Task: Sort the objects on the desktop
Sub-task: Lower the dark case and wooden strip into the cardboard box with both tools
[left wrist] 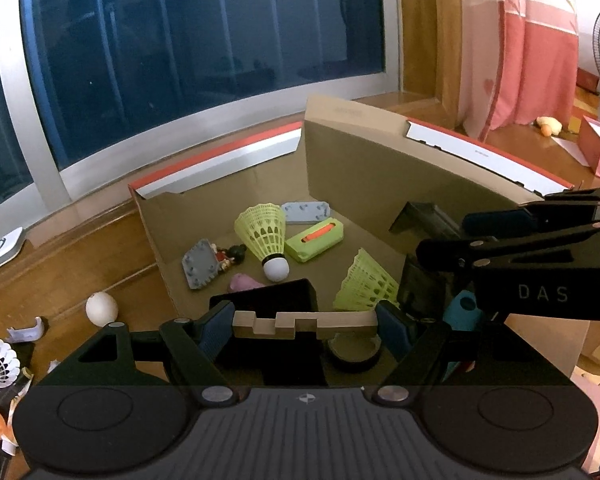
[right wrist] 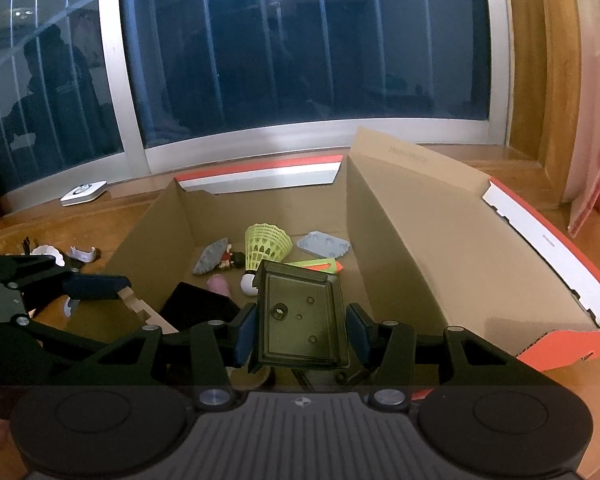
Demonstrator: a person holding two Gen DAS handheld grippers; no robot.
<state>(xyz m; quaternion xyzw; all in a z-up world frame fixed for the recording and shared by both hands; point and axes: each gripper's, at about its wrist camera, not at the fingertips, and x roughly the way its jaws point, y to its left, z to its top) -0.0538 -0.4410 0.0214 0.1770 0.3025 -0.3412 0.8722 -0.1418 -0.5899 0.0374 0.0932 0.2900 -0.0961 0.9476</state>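
The open cardboard box [left wrist: 380, 168] stands on the wooden surface [left wrist: 80, 248] below the window, holding two green shuttlecocks [left wrist: 265, 232], a green case, grey plates and a small figure. Over the box's near edge the right tongs [right wrist: 300, 330] are clamped on a dark translucent tray [right wrist: 300, 316], held upright. Beside them, the left tongs [left wrist: 305, 328] grip a notched wooden block [left wrist: 304, 324] endwise.

We see our right gripper [right wrist: 300, 334] clamping a dark translucent tray [right wrist: 300, 320] above an open cardboard box [right wrist: 440, 260] holding a yellow-green shuttlecock [right wrist: 267, 244], grey plates and a pink piece.
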